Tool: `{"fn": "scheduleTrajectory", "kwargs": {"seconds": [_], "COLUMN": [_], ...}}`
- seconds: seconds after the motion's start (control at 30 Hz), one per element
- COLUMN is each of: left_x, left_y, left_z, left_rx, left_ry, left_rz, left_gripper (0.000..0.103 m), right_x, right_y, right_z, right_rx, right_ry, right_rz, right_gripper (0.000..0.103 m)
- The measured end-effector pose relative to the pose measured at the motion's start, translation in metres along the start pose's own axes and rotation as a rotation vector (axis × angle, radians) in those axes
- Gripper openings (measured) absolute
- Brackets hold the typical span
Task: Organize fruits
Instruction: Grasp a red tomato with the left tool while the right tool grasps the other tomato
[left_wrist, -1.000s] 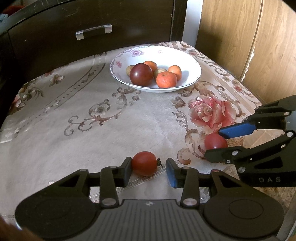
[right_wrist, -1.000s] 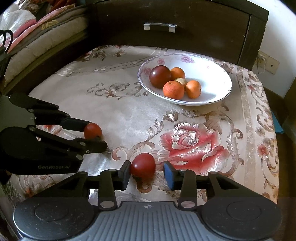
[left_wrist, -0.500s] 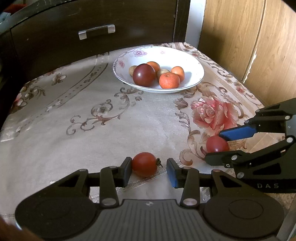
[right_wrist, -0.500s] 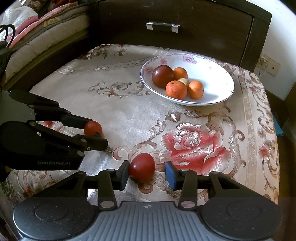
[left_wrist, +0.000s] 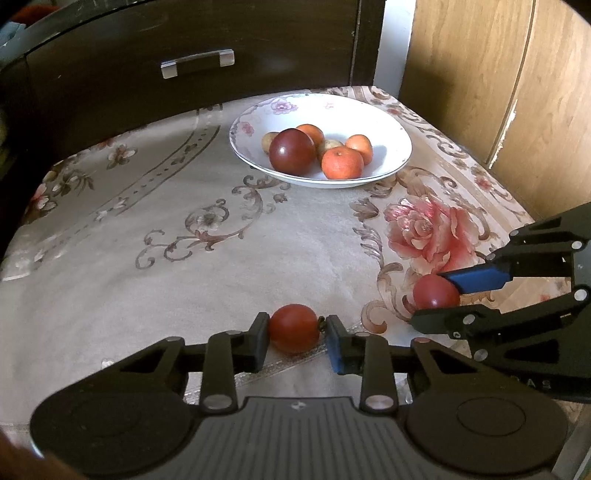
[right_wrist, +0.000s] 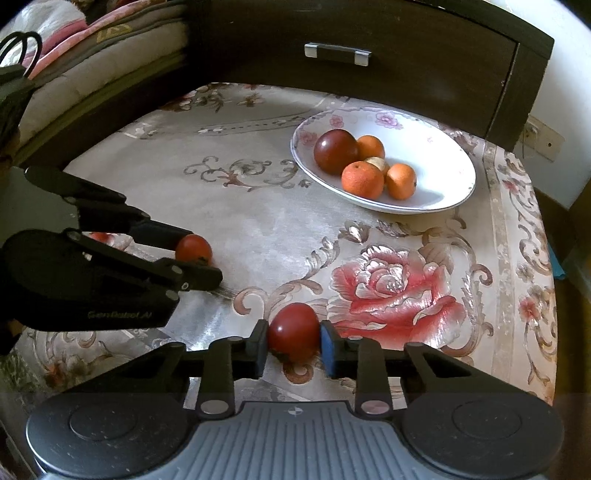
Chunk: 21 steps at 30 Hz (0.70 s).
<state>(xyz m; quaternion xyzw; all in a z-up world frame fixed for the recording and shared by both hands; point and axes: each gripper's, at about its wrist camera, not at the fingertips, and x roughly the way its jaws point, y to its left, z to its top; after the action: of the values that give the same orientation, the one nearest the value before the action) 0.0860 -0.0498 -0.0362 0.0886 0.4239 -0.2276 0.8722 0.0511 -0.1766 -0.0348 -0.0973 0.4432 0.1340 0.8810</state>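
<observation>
My left gripper (left_wrist: 294, 334) is shut on a small red tomato (left_wrist: 294, 328) low over the floral tablecloth; it also shows in the right wrist view (right_wrist: 193, 249). My right gripper (right_wrist: 290, 345) is shut on a second red tomato (right_wrist: 293, 331), seen from the left wrist view (left_wrist: 435, 292) between its fingers. A white floral bowl (left_wrist: 384, 122) at the far side holds a dark red fruit (left_wrist: 292, 151), several oranges (left_wrist: 342, 163) and small brownish fruits. The bowl also shows in the right wrist view (right_wrist: 443, 158).
A dark wooden drawer front with a metal handle (left_wrist: 197, 63) stands behind the table. Wooden cabinet doors (left_wrist: 498, 74) rise on the right. A bed or cushion edge (right_wrist: 92, 62) lies to the left. The table edge drops off on the right (right_wrist: 546, 258).
Both grippers have closed their jaws onto the tomatoes, which earlier sat in wider gaps. Both cameras have edged slightly toward the bowl.
</observation>
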Motion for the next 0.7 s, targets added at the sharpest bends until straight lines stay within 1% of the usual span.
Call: {"fn": "scheduleTrajectory", "kwargs": {"seconds": [0.23,0.7], "left_x": [-0.005,-0.009], "left_y": [-0.006,-0.011], "left_z": [0.003,0.008], "left_rx": [0.014,0.016], "left_ry": [-0.017,-0.037], "left_rz": [-0.02,-0.023], "left_gripper": [0.04,0.04], "right_x": [-0.001,-0.01], "right_y": [-0.002,-0.002], "right_z": [0.001,0.007], "right_rx": [0.018,0.037], "right_ry": [-0.003,-0.049], "right_rz": [0.013,0.01], "right_gripper": [0.022,0.022]}}
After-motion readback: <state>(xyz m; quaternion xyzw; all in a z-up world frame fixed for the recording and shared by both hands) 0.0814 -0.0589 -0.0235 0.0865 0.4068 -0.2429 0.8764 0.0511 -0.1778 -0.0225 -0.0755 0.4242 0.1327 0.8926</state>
